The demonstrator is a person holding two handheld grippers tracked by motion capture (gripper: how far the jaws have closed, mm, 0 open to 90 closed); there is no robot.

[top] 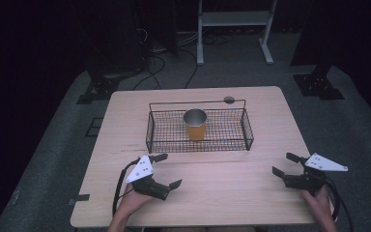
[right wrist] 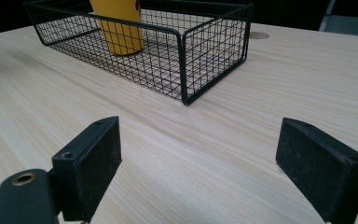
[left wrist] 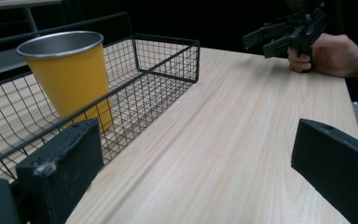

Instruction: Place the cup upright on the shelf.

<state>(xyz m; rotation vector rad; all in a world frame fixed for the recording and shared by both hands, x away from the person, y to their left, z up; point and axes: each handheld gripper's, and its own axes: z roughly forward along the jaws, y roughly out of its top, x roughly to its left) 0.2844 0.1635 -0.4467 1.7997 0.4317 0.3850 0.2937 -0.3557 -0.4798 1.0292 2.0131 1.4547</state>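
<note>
Table (top: 222, 193) – light wood, biggest thing here, sits on grey floor with dark stands and cables behind it. A small round grommet (top: 229, 100) sits near its far edge, just behind the basket.

Basket (top: 247, 129) – black wire, rectangular, low walls, on the far half of the table, roughly centred. A thin wire bar runs above its back wall. In the right gripper view its near corner (right wrist: 185, 60) points toward the camera.

Cup (top: 195, 124) – yellow outside, metal inside, upright in the basket, about the middle of its floor, clear of the walls. In the left gripper view it (left wrist: 72, 74) stands just behind the near mesh wall, mouth up, with nothing visible inside.

Left gripper (top: 164, 170) – held in the left hand (top: 133, 200) at the near-left of the table, just in front of the basket's left end, jaws spread wide, nothing between them. Its own view shows bare tabletop between the two black jaws.

Right gripper (top: 286, 164) – held in the right hand (top: 319, 203) at the near-right edge, well apart from the basket, jaws also spread wide with only bare wood between them. It shows across the table in the left gripper view (left wrist: 261, 42), hand wrapped round its body.

Neither gripper touches the basket or cup.
</note>
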